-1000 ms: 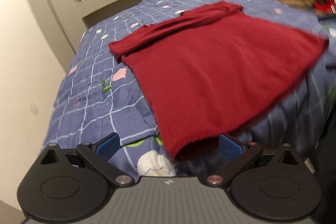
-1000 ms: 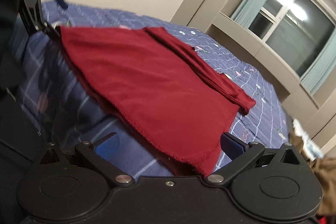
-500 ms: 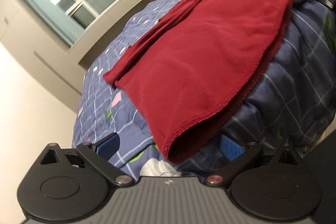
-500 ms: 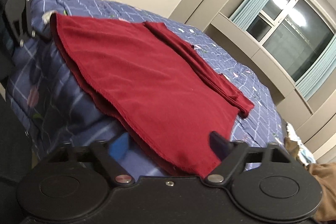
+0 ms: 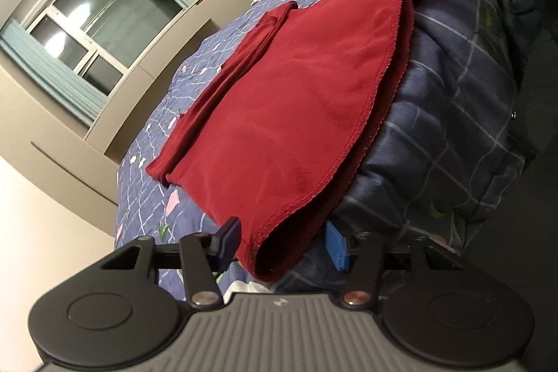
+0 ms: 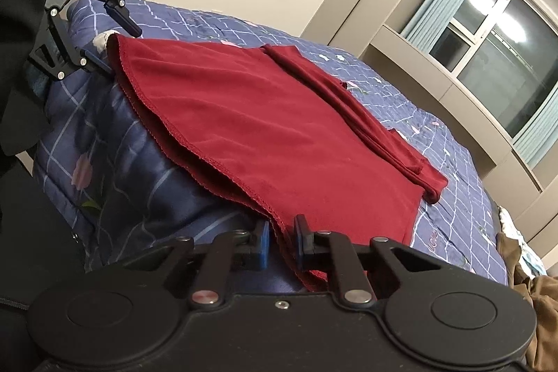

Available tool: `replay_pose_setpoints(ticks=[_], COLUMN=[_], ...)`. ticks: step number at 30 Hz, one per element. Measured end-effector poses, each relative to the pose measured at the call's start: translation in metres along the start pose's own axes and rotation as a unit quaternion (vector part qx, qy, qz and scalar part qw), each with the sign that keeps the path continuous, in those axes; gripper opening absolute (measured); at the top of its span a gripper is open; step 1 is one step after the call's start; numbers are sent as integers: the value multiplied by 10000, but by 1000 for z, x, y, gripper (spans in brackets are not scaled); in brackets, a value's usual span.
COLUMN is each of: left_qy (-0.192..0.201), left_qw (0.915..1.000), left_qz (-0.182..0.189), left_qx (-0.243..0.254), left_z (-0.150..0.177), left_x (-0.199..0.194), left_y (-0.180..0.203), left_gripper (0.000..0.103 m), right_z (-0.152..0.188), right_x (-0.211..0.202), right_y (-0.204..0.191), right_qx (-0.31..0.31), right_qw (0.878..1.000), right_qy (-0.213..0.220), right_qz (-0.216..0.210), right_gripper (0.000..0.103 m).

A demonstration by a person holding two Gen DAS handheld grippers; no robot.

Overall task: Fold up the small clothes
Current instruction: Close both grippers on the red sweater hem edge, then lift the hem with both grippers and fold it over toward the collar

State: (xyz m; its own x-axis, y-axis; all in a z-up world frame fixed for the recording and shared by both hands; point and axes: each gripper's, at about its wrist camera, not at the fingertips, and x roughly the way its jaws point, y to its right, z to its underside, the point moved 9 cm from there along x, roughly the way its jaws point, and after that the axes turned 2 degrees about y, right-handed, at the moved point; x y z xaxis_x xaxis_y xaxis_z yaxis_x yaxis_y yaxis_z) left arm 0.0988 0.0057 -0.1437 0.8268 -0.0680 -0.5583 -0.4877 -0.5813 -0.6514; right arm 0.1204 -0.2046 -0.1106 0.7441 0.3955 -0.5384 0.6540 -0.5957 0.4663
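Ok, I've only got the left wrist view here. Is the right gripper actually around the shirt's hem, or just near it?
Observer: Around it. In the right wrist view, the right gripper has the shirt's hem corner between its fingers, and its jaws are closing on the cloth.
Operator: And how does my left gripper look from that side?
Observer: The left gripper straddles the other hem corner, with one finger above the cloth and one below it. There is a clear gap between them, and its jaws are closing.
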Motion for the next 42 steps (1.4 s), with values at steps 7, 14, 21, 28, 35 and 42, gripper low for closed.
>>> replay_pose_setpoints(ticks=[7, 14, 21, 28, 35, 42], left_qy=[51, 225, 38, -71, 11, 257], left_qw=[9996, 9991, 9985, 9990, 9996, 9992], left_qz=[-54, -11, -51, -18, -11, -173], left_qx=[265, 368, 546, 435, 299, 258], left_z=[-2, -9, 0, 2, -5, -28], left_x=[2, 1, 12, 18, 13, 8], left_y=[-11, -22, -12, -11, -23, -48], left_gripper=[18, 4, 16, 11, 4, 3], right_z=[-5, -7, 12, 28, 23, -2], right_x=[-3, -6, -2, -5, -8, -13], right_y=[8, 11, 9, 26, 28, 59], right_qx=[264, 298, 288, 455, 502, 896], right_qw=[9995, 9993, 9993, 9978, 9979, 9948], right_qy=[136, 167, -71, -181, -150, 126], right_qz=[74, 132, 227, 444, 374, 478], right_gripper=[10, 9, 27, 26, 10, 6])
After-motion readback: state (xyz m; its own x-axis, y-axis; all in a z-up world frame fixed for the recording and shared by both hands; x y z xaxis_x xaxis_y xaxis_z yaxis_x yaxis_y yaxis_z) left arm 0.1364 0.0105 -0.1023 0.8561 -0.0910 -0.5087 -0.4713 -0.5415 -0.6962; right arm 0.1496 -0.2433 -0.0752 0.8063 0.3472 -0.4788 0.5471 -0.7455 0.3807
